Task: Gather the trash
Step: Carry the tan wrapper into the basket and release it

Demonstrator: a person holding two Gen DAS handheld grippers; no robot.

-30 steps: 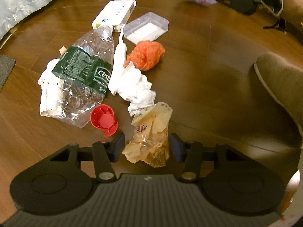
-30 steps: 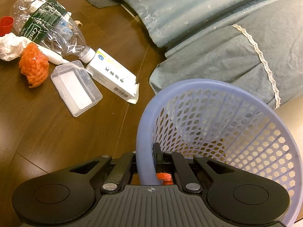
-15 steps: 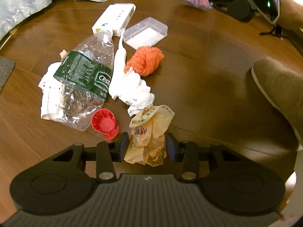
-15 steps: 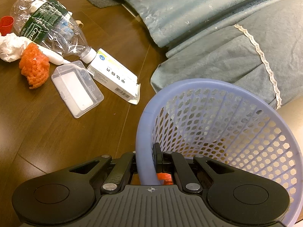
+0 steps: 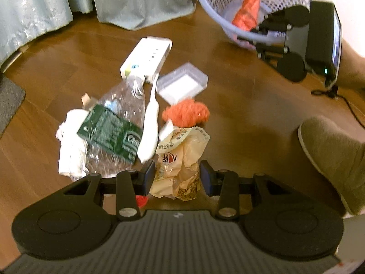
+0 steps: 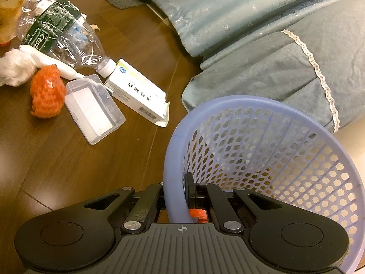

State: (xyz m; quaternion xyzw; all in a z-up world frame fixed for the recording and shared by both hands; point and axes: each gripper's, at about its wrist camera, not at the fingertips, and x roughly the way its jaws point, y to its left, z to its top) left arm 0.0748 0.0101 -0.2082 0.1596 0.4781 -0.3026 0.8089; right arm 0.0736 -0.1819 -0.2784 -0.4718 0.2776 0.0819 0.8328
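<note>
The round lavender perforated plastic basket (image 6: 262, 157) is sitting tilted on the brown wooden floor (image 6: 68, 159), its rim being pinched by the right gripper (image 6: 174, 190); an orange wad (image 5: 246, 11) is lying inside it; the crushed clear plastic bottle with a green label (image 5: 111, 132) is resting among the litter; the left gripper (image 5: 176, 177) is clamping the crumpled beige printed wrapper (image 5: 180, 159), its fingers squeezing both sides; a small red cap (image 5: 141, 201) is peeking out beneath.

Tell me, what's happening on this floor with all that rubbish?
A person is picking up litter with two hand-held grippers. The left gripper is clamped on a crumpled yellow wrapper. The right gripper grips the rim of a purple basket. A crushed bottle, box and orange net remain on the floor.
</note>
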